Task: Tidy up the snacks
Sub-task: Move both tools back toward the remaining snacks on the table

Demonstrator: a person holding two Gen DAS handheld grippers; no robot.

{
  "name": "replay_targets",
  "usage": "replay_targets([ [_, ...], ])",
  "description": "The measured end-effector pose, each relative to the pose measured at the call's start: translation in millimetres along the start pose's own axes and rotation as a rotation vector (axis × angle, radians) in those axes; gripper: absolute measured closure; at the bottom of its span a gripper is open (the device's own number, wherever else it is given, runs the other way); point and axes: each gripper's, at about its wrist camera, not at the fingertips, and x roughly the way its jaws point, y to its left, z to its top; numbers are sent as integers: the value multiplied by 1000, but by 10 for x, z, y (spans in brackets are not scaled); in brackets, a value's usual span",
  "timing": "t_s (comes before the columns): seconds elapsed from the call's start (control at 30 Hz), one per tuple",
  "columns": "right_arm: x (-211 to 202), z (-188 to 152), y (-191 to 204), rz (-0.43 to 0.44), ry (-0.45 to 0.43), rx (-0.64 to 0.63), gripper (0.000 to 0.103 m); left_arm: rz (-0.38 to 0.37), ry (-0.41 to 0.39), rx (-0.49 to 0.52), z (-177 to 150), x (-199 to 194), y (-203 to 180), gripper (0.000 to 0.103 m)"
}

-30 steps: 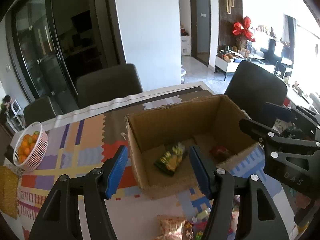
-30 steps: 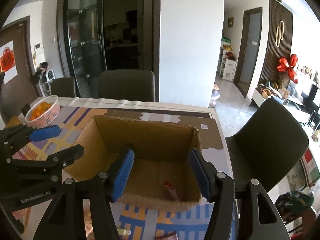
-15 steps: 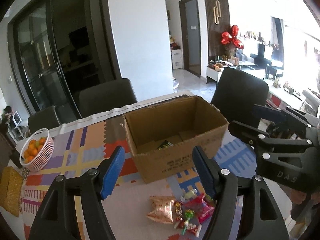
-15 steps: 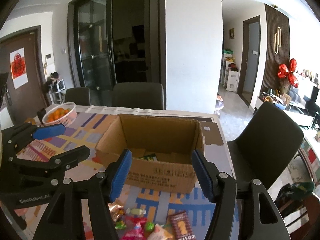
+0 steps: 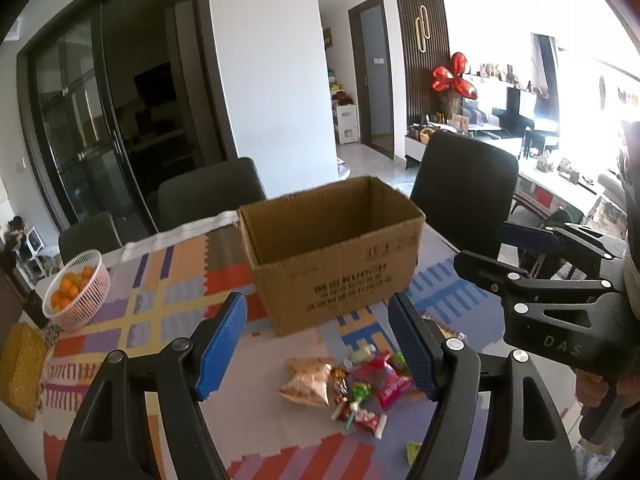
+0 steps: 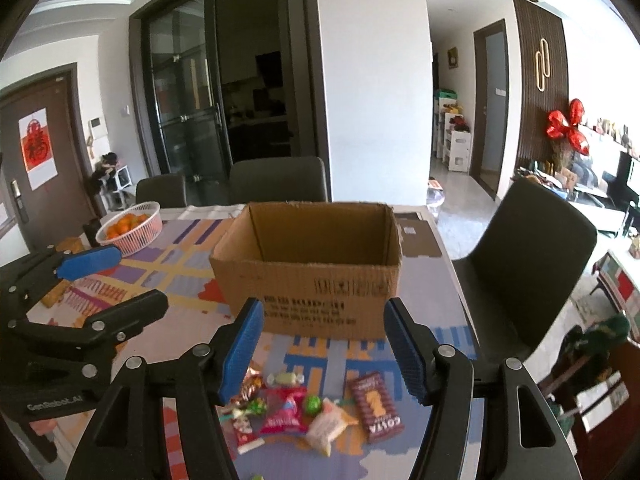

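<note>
An open cardboard box (image 5: pixel 336 256) (image 6: pixel 316 276) stands on the patterned table; from here its inside is hidden. In front of it lies a heap of snacks (image 5: pixel 352 384) (image 6: pixel 304 408): a pink packet, an orange bag, wrapped candies and a brown chocolate box (image 6: pixel 376 406). My left gripper (image 5: pixel 320 344) hovers above the heap with its jaws opening and nothing between them. Beside it my right gripper (image 6: pixel 324 348) is open and empty too, above the same heap. Each gripper shows in the other's view, the right (image 5: pixel 532 256) and the left (image 6: pixel 104 280).
A white basket of oranges (image 5: pixel 76 288) (image 6: pixel 130 232) sits at the table's far left, with a yellow mat (image 5: pixel 20 372) nearer. Dark chairs (image 5: pixel 212 196) (image 6: pixel 524 264) stand behind the table and at its right end. The table edge runs along the right side.
Both grippers have pulled back from over the box towards the near side of the table, bringing the snack heap into view. The left jaws have widened a little.
</note>
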Motion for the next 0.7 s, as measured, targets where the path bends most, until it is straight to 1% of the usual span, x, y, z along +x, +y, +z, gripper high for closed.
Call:
replay_targets([
  [0.23,-26,-258,-3,-19,41,1,40,-20,48,-48,-280,-1,-31,30],
  [0.33,-35,-361,4,-29,57,2,40,-22,65,-54,-387,18,-57,30],
  [0.57,7,-609,-2,-39,114,20,40,-50,87,-35,-617,109,-129,31],
  [0.7,47,-731,-6,-30,152,41,40,-64,87,-18,-730,173,-157,36],
])
